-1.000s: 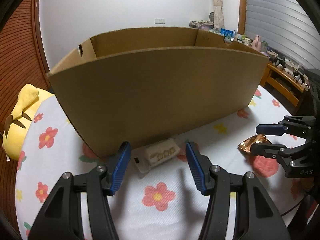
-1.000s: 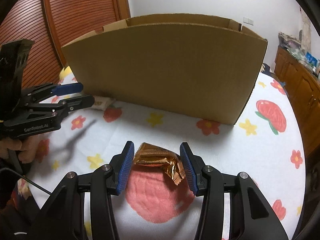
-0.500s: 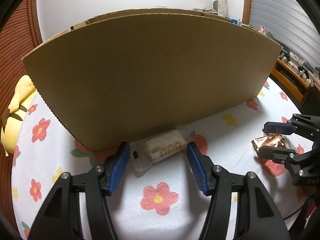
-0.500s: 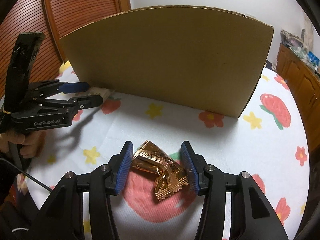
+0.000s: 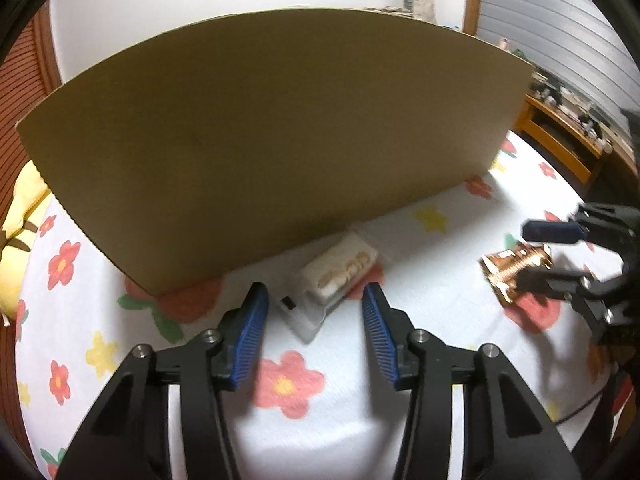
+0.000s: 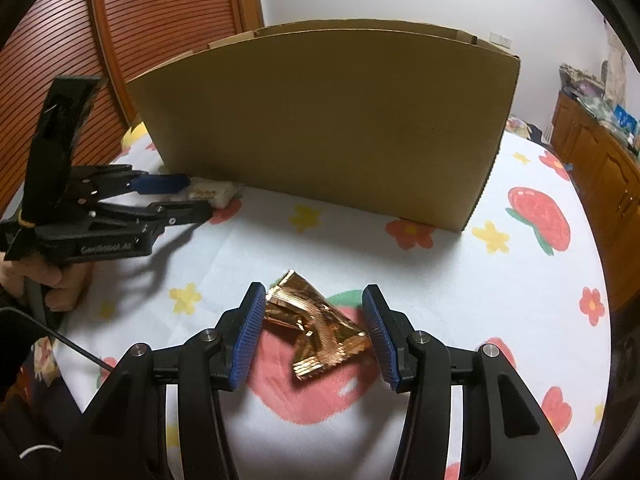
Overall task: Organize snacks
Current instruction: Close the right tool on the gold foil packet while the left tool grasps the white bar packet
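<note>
Nearest in the right wrist view, the right gripper stands spread wide with its blue pads on either side of a gold wrapper that lies crumpled on the flowered tablecloth. The left pad looks to be just beside or brushing the foil; the right pad is a little apart, so nothing is gripped yet. The wrapper is probably very light, thin and crinkly, with a slick foil skin that could slide out of a weak pinch; its puffed middle seems the best place to close on, rather than the flat crimped ends.

In the left wrist view, the left gripper is likewise spread wide and holds nothing. Just past its tips lies a clear packet holding pale biscuits, angled across the cloth with its far end close against the foot of the box. It seems light and its clear film smooth, while the contents could crack under a hard squeeze; taking it across the narrow width around the middle looks safest, though the packet sits slantwise to the jaws.

Beyond both snacks stands the cardboard box, upright, tall, open at the top, its inside hidden. Either snack would have to be lifted clear over the near wall
</note>
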